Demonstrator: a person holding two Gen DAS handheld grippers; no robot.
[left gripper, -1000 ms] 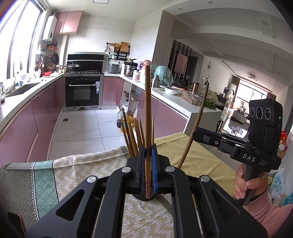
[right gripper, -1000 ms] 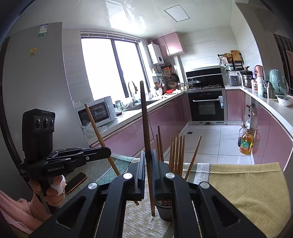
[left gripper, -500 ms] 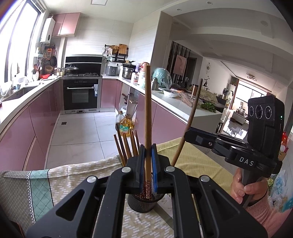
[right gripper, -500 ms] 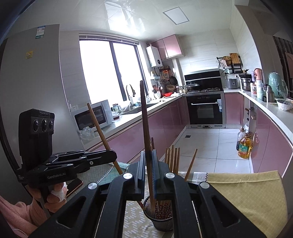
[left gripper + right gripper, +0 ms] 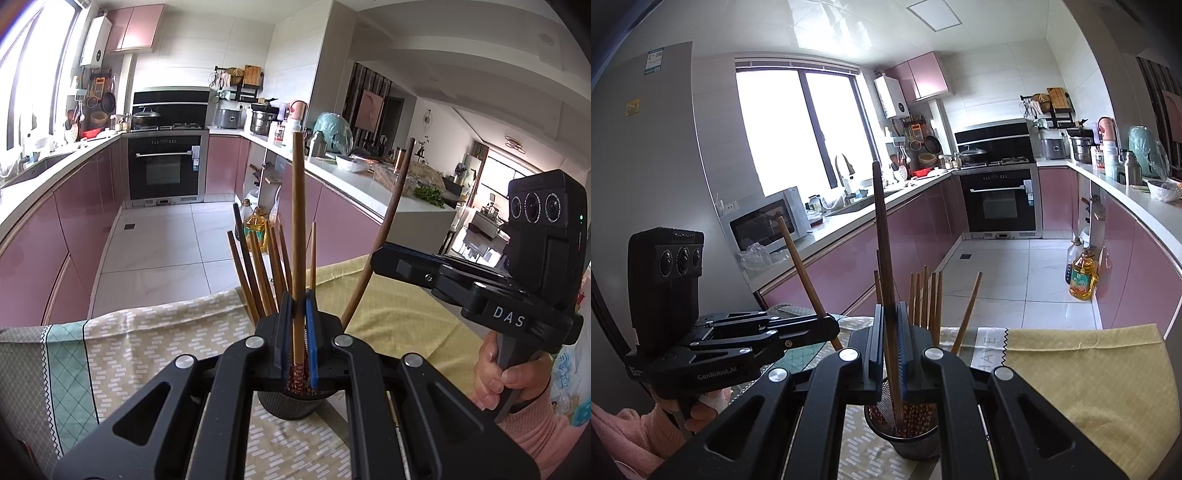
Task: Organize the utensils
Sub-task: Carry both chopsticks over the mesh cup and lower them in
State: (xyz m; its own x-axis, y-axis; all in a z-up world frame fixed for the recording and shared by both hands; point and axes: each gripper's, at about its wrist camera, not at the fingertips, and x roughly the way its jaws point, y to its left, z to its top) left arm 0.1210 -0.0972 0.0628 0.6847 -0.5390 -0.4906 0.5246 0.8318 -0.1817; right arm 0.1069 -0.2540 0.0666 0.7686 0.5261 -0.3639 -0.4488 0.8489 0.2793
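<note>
A dark mesh utensil holder (image 5: 288,406) (image 5: 908,439) stands on the cloth-covered table and holds several wooden chopsticks (image 5: 258,273) (image 5: 925,299). My left gripper (image 5: 298,314) is shut on a light brown chopstick (image 5: 297,221), upright, its lower end inside the holder. My right gripper (image 5: 890,325) is shut on a dark brown chopstick (image 5: 882,236), its tip down in the holder. Each gripper shows in the other's view: the right one (image 5: 384,258) with its dark chopstick (image 5: 388,229), the left one (image 5: 827,328) with its light chopstick (image 5: 801,266).
A patterned beige and green tablecloth (image 5: 147,343) and a yellow cloth (image 5: 1089,376) cover the table. Beyond the table edge lie the kitchen floor, pink cabinets, an oven (image 5: 164,170) and oil bottles (image 5: 1082,273).
Both grippers have come lower over the holder. The two held chopsticks now reach down into it, and the holder has risen into view below the jaws.
</note>
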